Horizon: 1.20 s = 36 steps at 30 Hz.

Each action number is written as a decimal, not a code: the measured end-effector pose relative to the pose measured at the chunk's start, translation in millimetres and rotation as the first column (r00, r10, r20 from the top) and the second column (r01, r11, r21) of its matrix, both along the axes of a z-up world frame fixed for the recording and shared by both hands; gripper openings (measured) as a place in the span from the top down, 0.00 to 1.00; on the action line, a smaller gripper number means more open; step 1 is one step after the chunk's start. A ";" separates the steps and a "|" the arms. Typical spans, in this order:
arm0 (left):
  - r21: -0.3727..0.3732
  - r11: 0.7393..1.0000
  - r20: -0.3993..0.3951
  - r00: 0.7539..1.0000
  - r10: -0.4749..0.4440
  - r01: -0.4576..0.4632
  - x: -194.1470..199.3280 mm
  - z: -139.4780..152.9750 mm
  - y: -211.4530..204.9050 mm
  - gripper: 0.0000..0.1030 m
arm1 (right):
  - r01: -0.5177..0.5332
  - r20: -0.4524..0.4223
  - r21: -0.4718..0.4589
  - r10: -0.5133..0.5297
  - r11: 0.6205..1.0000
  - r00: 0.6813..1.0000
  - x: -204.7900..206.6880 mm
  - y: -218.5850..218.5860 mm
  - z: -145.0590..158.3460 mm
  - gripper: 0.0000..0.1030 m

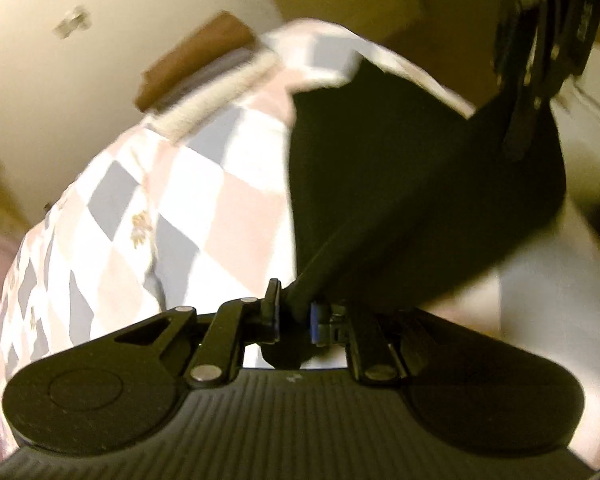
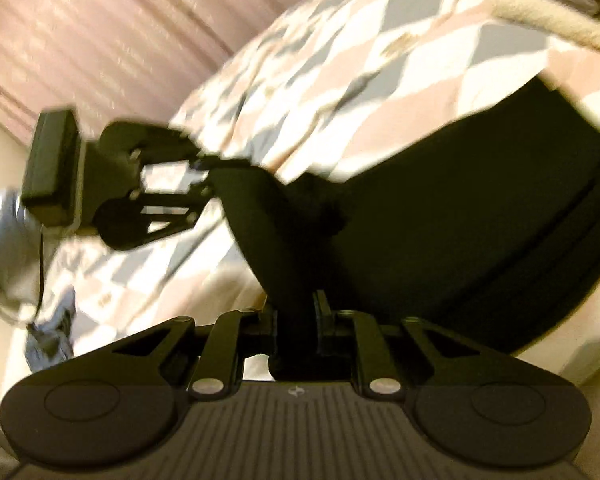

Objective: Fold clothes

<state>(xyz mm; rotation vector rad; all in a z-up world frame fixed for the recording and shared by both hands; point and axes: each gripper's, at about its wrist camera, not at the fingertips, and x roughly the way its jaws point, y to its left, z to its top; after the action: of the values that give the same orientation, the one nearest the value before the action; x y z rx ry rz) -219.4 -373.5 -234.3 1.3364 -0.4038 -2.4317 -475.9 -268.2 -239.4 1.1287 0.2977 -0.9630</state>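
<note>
Bed (image 1: 188,216), checkered cover, under everything; I use it as folding place.
Black garment (image 1: 412,200) hangs stretched above bed, between my two grippers, so I judge: lifted flat for first fold, not yet laid.
Left gripper (image 1: 296,312): fingers closed on bunched garment edge, tilted down toward bed.
Right gripper (image 2: 296,312): fingers closed on other edge, garment pulled tight.
In right view, left gripper comes in from side, near horizontal.
Views blurred; I cannot tell garment type.
</note>
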 end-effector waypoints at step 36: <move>0.519 0.535 -0.076 0.587 0.806 -0.667 -106.6 -44.4 6.1 0.66 | 0.083 -0.174 0.171 -0.053 0.982 0.983 -185.4 -79.0 -52.5 0.87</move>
<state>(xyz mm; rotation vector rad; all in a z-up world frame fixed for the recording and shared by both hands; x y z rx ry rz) -325.9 -367.5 -278.7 0.9269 0.7392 -1.9239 -661.3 -347.1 -291.8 1.2276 0.4928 -1.1125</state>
